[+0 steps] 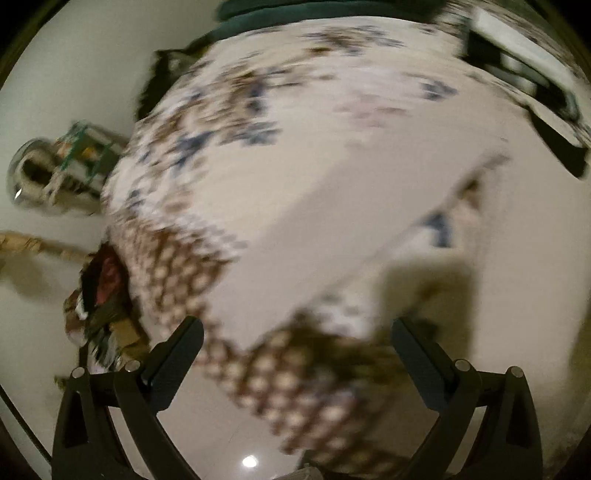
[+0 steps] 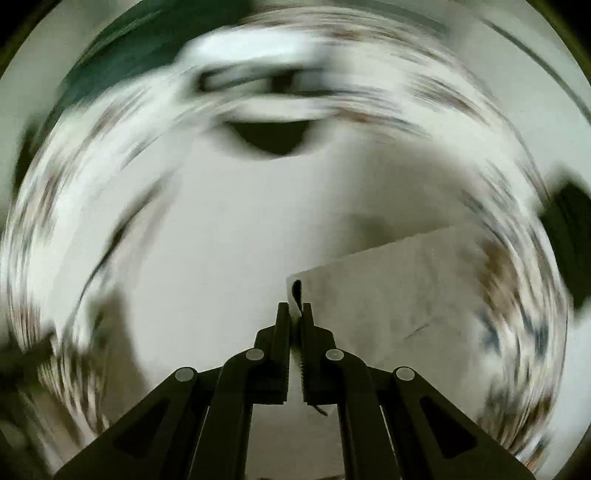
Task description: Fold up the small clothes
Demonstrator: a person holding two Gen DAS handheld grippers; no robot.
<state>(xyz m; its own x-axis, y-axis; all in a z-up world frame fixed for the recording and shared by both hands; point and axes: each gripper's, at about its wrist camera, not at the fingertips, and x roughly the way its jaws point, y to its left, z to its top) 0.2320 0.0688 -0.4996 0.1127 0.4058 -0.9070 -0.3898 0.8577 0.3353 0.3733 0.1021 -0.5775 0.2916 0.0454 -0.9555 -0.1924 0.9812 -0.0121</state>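
A small pale cloth (image 1: 332, 206) lies spread on a patterned bed cover (image 1: 207, 122), blurred by motion. My left gripper (image 1: 297, 332) is open and empty, its fingers wide apart over the near edge of the cover. In the right wrist view my right gripper (image 2: 294, 308) is shut on a corner of the pale cloth (image 2: 399, 295), which hangs to the right of the fingers. A small dark tag (image 2: 296, 290) sticks up at the pinched corner. The rest of this view is smeared by fast motion.
A dark green pillow or blanket (image 1: 295, 18) lies at the far end of the bed. A black and white garment (image 1: 524, 77) lies at the far right. Clutter and a green rack (image 1: 85, 151) stand on the pale floor (image 1: 44, 288) at the left.
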